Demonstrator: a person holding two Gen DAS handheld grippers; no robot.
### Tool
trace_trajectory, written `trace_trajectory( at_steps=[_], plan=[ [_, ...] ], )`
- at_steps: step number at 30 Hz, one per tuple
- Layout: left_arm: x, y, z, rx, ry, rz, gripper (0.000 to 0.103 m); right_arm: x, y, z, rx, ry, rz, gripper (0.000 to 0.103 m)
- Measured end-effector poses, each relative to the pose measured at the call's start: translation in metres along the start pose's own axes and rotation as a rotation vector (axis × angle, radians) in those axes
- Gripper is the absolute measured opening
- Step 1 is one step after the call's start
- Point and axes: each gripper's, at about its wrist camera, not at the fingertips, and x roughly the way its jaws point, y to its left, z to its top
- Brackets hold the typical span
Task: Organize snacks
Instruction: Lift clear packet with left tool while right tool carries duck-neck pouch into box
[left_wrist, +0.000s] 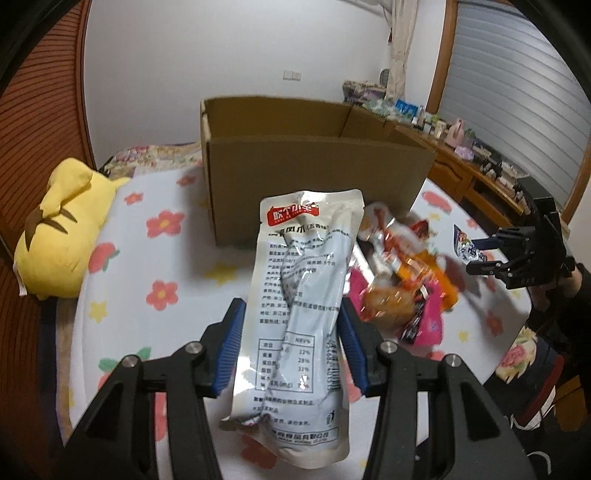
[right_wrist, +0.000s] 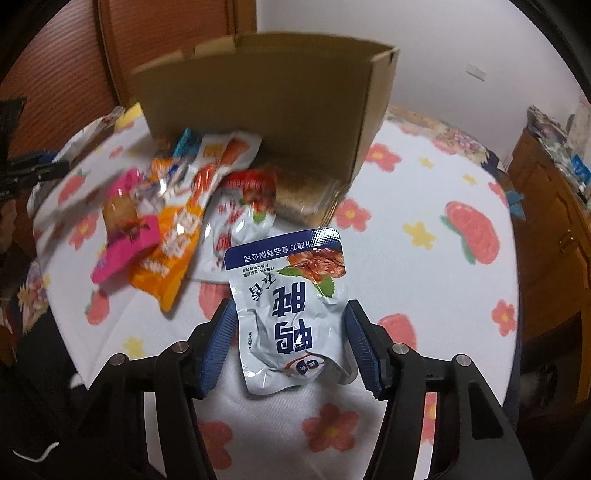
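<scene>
Left gripper (left_wrist: 291, 347) clamped on long grey snack pouch (left_wrist: 295, 314) held above floral bedsheet (left_wrist: 147, 258), right gripper (right_wrist: 291, 347) clamped on small white-blue snack pouch (right_wrist: 295, 314), loose snack pile (right_wrist: 173, 218) lay just before open cardboard box (left_wrist: 314, 162), yellow plush (left_wrist: 59, 229) at left.

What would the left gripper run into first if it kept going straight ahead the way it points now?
Probably the near wall of the cardboard box. The left gripper, holding the long grey snack pouch, points over bare floral bedspread at that wall. The snack pile lies right of this line. Depth is uncertain.
</scene>
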Motion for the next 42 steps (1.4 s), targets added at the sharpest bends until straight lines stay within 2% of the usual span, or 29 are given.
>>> trace_trajectory(
  at_steps=[9, 20, 29, 35, 42],
  plan=[
    [-0.015, -0.021, 0.041, 0.031, -0.092, -0.004, 0.048, -0.042, 0.004, 0.033, 0.004, -0.118, 0.007, 0.062],
    [-0.015, -0.031, 0.090, 0.046, -0.144, -0.002, 0.049, -0.065, 0.020, 0.089, -0.020, -0.214, 0.027, 0.062],
    [0.011, -0.024, 0.147, 0.047, -0.143, 0.004, 0.049, -0.050, 0.016, 0.150, -0.014, -0.249, 0.054, 0.062],
    [0.036, -0.017, 0.171, 0.047, -0.124, 0.016, 0.049, -0.031, 0.006, 0.184, 0.000, -0.244, 0.068, 0.062],
    [0.067, -0.011, 0.189, 0.036, -0.090, 0.021, 0.049, -0.002, -0.012, 0.206, 0.014, -0.205, 0.078, 0.062]
  ],
)
